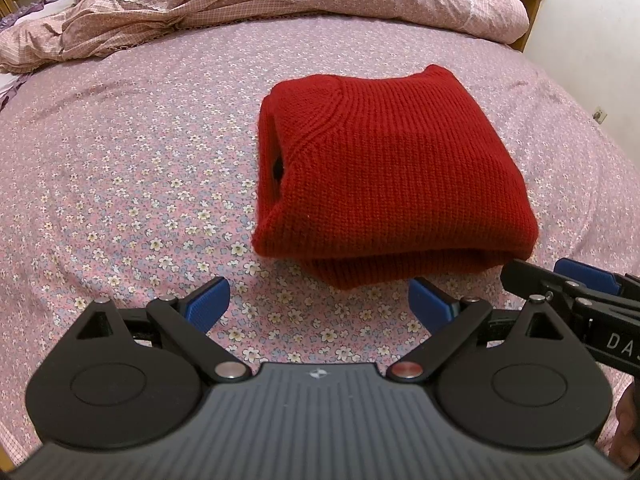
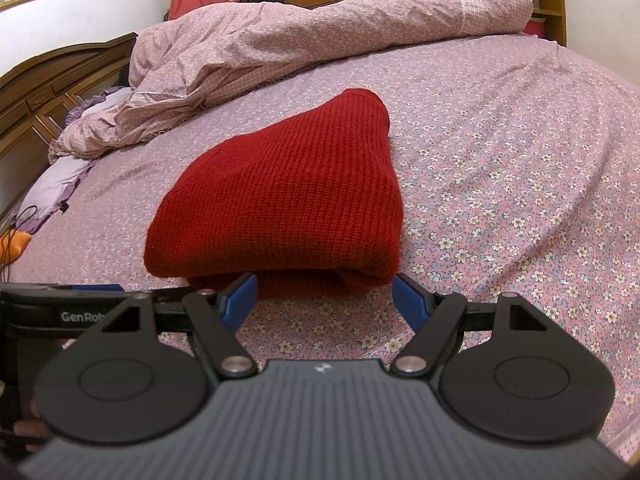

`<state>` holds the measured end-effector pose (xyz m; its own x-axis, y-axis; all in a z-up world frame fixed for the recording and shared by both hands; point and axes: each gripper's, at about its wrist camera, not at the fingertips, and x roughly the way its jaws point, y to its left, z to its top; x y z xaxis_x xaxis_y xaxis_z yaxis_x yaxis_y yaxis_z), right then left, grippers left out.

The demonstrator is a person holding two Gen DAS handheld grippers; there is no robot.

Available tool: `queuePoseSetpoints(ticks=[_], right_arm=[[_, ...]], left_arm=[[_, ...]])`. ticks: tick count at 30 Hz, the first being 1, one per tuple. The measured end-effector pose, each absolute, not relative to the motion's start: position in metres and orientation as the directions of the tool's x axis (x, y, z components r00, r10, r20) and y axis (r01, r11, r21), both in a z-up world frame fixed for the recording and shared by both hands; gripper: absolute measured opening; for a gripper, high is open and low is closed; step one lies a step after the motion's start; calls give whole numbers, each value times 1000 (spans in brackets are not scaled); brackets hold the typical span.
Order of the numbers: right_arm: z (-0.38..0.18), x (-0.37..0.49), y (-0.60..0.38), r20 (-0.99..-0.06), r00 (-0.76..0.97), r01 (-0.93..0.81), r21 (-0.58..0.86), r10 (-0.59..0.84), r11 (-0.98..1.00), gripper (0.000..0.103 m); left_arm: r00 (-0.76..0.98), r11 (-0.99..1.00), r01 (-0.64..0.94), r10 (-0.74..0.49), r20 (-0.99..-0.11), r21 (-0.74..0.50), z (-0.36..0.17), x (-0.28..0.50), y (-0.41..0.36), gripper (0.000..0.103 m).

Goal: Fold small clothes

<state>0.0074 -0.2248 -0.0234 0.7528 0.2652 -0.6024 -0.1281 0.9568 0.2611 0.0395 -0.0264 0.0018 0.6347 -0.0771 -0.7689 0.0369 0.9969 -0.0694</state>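
- The red knit sweater (image 1: 384,168) lies folded into a thick, roughly square bundle on the flowered bedsheet (image 1: 132,184), just ahead of both grippers, with a lower layer showing under its near edge.
- In the left wrist view the bundle sits ahead and a little to the right of the left gripper (image 1: 318,304); its left side shows a dark opening between the layers.
- The left gripper has its 2 blue-padded fingers (image 1: 208,304) spread wide over bare sheet, holding nothing and short of the sweater's near edge.
- The right gripper (image 2: 324,300) also stands spread and holds nothing; its 2 blue fingertips (image 2: 242,296) flank the sweater's (image 2: 288,192) near edge, whether touching the knit I cannot tell.
- The right gripper's black body enters the left view at the lower right, beside the bundle's near right corner.
- Beyond the sweater, a rumpled pink duvet (image 2: 304,28) lies heaped across the far side of the bed.
- A dark wooden headboard (image 2: 48,92) stands far to the left of the right gripper.
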Motion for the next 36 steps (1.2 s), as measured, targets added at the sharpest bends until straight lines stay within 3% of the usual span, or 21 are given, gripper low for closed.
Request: queuePoseSetpoints(ticks=[36], right_arm=[[-24, 7, -225, -602, 753, -128, 260, 264, 957, 76]], left_arm=[[639, 996, 52, -88, -765, -72, 1, 36, -28, 98]])
